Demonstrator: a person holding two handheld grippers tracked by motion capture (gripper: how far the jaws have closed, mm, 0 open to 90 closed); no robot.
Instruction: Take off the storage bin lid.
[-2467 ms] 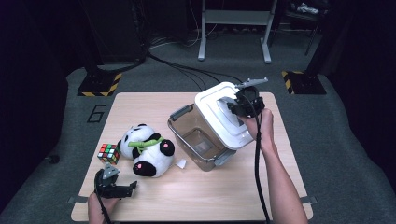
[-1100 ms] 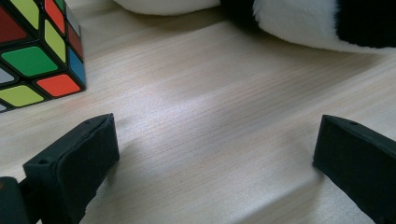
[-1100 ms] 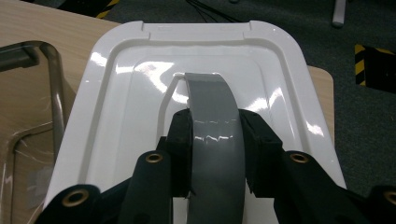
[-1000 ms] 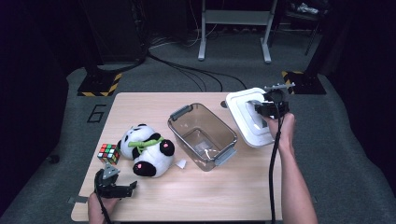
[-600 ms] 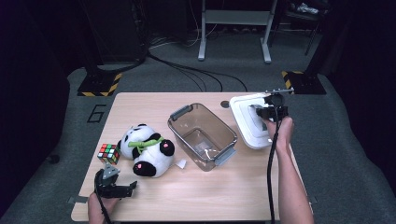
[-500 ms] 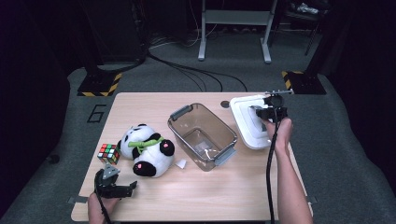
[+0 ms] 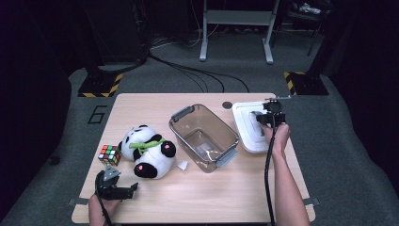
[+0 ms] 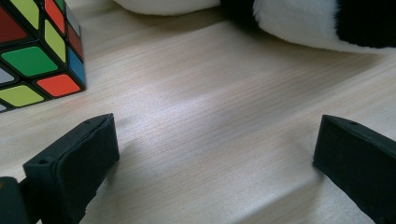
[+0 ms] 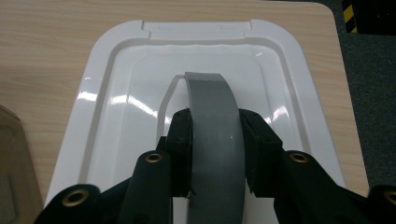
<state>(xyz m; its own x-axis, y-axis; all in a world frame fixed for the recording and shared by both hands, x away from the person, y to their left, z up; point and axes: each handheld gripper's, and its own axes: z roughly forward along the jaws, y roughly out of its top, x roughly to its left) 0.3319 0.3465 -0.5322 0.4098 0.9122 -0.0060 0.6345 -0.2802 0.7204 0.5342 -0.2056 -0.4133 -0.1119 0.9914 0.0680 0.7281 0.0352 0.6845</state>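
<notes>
On the tabletop [image 7: 197, 193], right of the box [image 7: 204, 137], my right gripper [image 9: 215, 140] squeezes the lid [image 9: 116, 112] by its handle [image 9: 214, 121]. Next I let go. My left gripper [image 8: 210, 154] rests open.

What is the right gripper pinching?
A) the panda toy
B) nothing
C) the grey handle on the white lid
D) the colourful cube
C: in the right gripper view, the right gripper is clamped on the grey handle of the white lid.
</notes>
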